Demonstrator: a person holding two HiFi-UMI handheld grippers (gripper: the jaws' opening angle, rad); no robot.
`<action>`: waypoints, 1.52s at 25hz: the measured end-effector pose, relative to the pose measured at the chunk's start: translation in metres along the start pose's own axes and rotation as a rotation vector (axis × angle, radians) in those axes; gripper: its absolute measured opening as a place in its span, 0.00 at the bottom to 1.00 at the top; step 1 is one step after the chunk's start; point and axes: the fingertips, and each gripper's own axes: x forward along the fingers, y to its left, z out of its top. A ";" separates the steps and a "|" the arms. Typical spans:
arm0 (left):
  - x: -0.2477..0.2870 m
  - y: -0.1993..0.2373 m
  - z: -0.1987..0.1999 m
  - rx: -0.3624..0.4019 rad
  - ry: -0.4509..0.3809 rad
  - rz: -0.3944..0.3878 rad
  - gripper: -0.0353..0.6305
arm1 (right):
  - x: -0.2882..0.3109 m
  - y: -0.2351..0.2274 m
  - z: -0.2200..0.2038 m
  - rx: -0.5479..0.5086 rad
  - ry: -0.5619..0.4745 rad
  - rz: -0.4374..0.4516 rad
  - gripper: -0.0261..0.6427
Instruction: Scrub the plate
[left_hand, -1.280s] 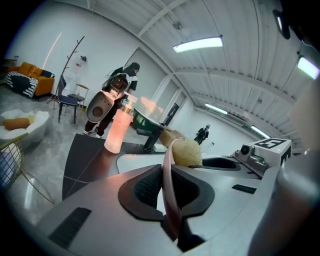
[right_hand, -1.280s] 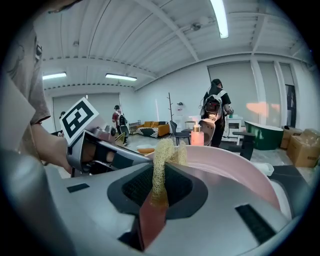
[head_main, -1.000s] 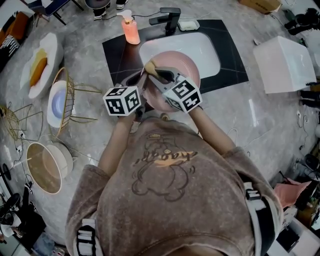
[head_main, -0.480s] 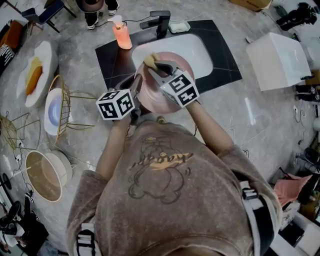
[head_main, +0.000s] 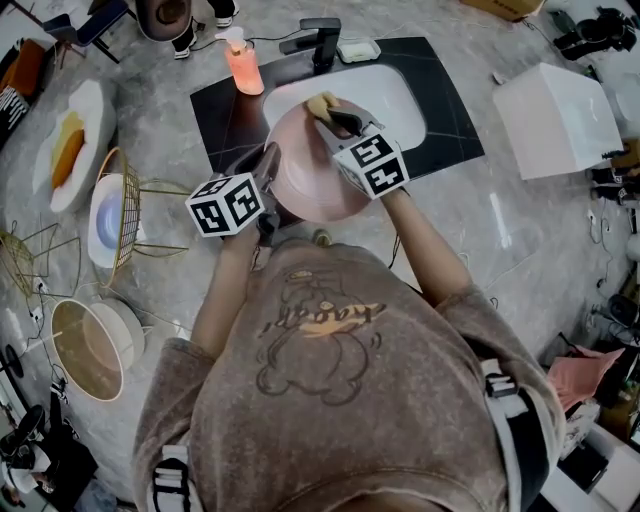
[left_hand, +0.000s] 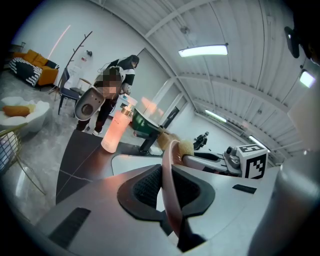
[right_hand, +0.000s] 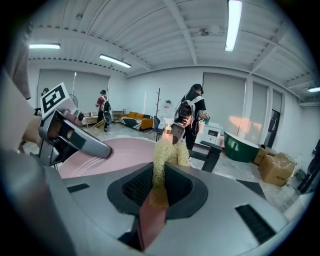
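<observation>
The bench (head_main: 520, 230) is leaving open room around the sink (head_main: 395, 100), over which the pink plate (head_main: 305, 175) is hanging tilted; stiff, breakable, probably slippery, it is needing a firm rim hold, which the left gripper (left_hand: 170, 187) is giving with jaws narrowly clamped on it, while the right gripper (right_hand: 157, 182) is pinching the soft sponge (right_hand: 167, 150) in its jaws at the far rim

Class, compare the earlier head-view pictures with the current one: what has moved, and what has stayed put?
The right hand-held gripper, shut on the yellow fibrous scrub pad, swept the pad across the round pink plate from its upper-left area to its far rim. The left hand-held gripper stayed clamped on the plate's near-left rim, its jaws just easing slightly apart.
</observation>
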 end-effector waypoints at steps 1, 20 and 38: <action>-0.001 0.001 0.001 -0.006 -0.005 0.002 0.12 | -0.001 -0.004 -0.003 0.006 0.012 -0.008 0.13; -0.014 0.029 0.020 -0.049 -0.162 0.131 0.12 | -0.015 0.007 -0.066 0.103 0.186 0.055 0.13; -0.004 0.052 0.024 -0.134 -0.191 0.165 0.12 | -0.035 0.107 -0.075 0.071 0.226 0.325 0.13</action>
